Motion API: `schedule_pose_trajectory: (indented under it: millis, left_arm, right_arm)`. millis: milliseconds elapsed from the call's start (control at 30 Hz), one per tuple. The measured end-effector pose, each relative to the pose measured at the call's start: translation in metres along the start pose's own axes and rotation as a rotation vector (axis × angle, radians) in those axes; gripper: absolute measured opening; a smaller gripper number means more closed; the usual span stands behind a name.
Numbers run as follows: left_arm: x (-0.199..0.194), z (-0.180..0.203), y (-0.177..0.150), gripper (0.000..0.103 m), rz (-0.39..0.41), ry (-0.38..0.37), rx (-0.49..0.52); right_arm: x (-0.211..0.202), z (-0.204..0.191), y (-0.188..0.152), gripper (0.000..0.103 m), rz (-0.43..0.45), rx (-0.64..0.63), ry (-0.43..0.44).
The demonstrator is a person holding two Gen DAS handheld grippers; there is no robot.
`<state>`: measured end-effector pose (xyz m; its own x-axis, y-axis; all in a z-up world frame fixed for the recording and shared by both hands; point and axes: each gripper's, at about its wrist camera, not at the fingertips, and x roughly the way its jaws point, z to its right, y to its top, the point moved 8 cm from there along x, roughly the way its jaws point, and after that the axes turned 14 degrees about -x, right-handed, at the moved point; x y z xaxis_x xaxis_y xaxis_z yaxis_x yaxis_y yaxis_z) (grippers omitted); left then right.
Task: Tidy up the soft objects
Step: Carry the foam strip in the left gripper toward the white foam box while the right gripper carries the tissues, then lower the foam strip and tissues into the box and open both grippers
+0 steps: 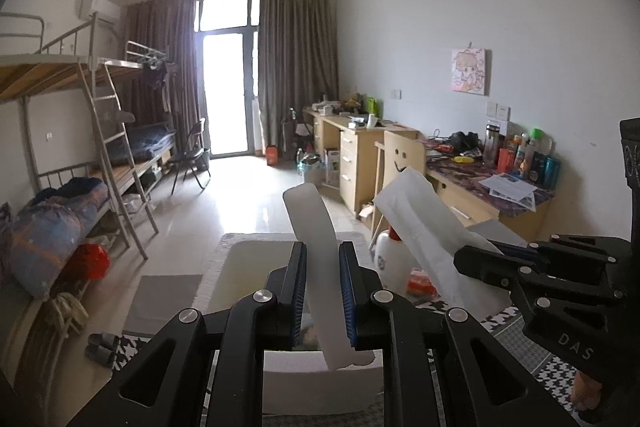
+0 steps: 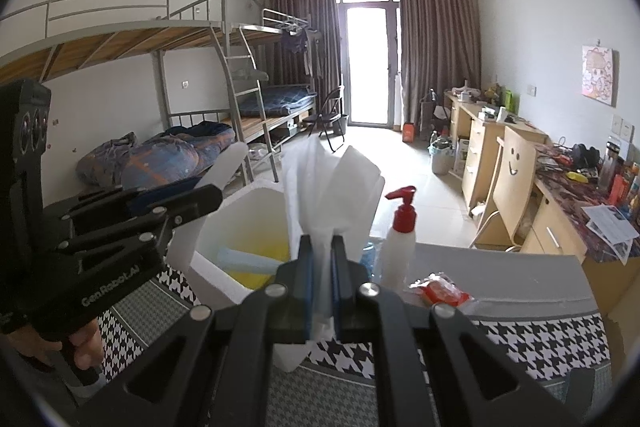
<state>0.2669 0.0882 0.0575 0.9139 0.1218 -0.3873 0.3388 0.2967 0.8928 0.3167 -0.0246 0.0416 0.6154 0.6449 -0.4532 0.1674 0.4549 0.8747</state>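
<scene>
While both grippers hang over a white foam box (image 2: 256,203) on a houndstooth-patterned cloth (image 2: 516,337), each is clamped on something soft. The left gripper (image 1: 323,291) pinches a stiff white strip (image 1: 310,223) that sticks up between its blue pads. The right gripper (image 2: 321,287), jaws nearly together, grasps a folded white tissue sheet (image 2: 328,183) that fans upward. Inside the box lie something yellow and a pale blue strip (image 2: 252,259). A red-capped pump bottle (image 2: 398,239) stands just beside the box. "GenRobot.AI" is printed on the left gripper's body, "DAS" on the right one's.
</scene>
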Motion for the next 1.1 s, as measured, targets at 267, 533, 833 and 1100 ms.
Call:
schedule_pose_trajectory:
  millis: [267,533,833,1100]
  left_arm:
    - [0.011,-0.005,-0.001,0.018,-0.003,0.044,-0.006]
    - [0.028,-0.015,-0.001,0.018,-0.026,0.071,-0.007]
    - [0.052,-0.02,-0.007,0.019,-0.096,0.071,-0.021]
    - [0.07,-0.032,-0.016,0.03,-0.156,0.071,-0.051]
  right_arm:
    - [0.014,-0.011,0.006,0.01,-0.018,-0.017,0.035]
    - [0.025,-0.013,0.009,0.011,-0.035,-0.029,0.04]
    - [0.034,-0.011,0.007,0.011,-0.062,-0.029,0.029]
    - [0.036,-0.009,0.006,0.01,-0.072,-0.02,0.017]
